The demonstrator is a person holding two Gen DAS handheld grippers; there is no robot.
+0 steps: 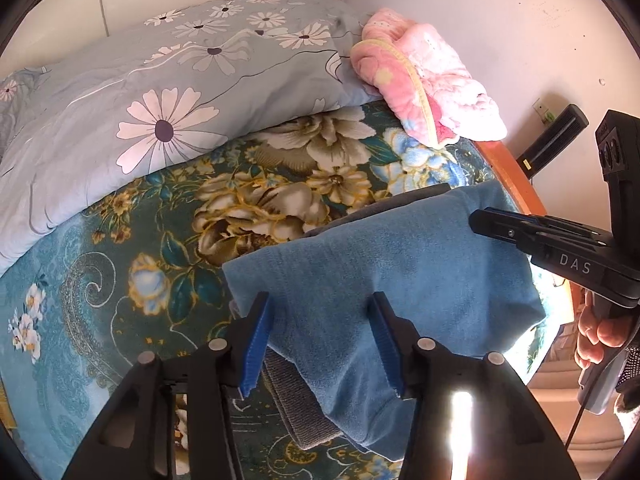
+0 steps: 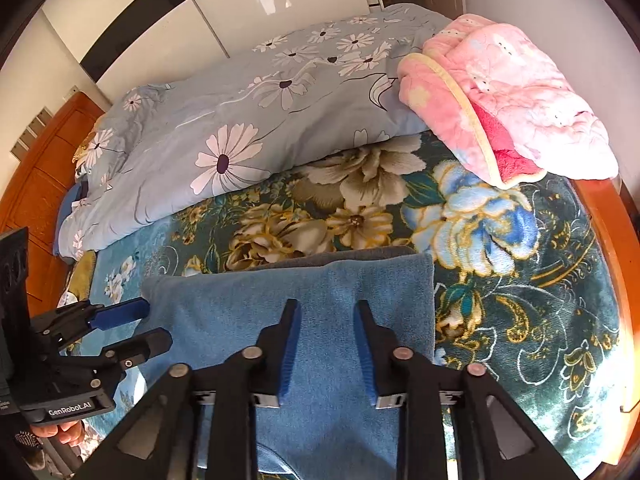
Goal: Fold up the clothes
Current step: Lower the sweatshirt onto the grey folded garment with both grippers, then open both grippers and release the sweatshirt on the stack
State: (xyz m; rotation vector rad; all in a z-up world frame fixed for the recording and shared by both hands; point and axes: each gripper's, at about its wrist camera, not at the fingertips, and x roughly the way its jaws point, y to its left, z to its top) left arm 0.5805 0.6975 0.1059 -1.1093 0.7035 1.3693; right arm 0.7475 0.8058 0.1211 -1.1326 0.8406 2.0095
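You're between folds, by the look of it — the blue garment (image 2: 288, 320) lies as a tidy rectangle on the near part of the floral bedspread (image 2: 520, 280), with a grey layer (image 1: 296, 392) showing along its far edge and under its left side, whether a lining or a second piece I can't tell. Neither tool is gripping cloth. Your left gripper (image 1: 320, 344) hangs over the garment's left half, jaws parted about halfway, blue pads (image 1: 256, 344) clear of the fabric with nothing between them. Your right gripper (image 2: 328, 348) hangs over the middle of the garment, jaws narrower but still apart — also empty, so far as the right wrist view shows. Next move, I'd judge: pick an edge or corner pair, come down and pinch both layers together, or the grey one may slide out. The daisy-print quilt (image 2: 240, 128) and pink blanket (image 2: 516, 104) lie far off, well apart from the work.
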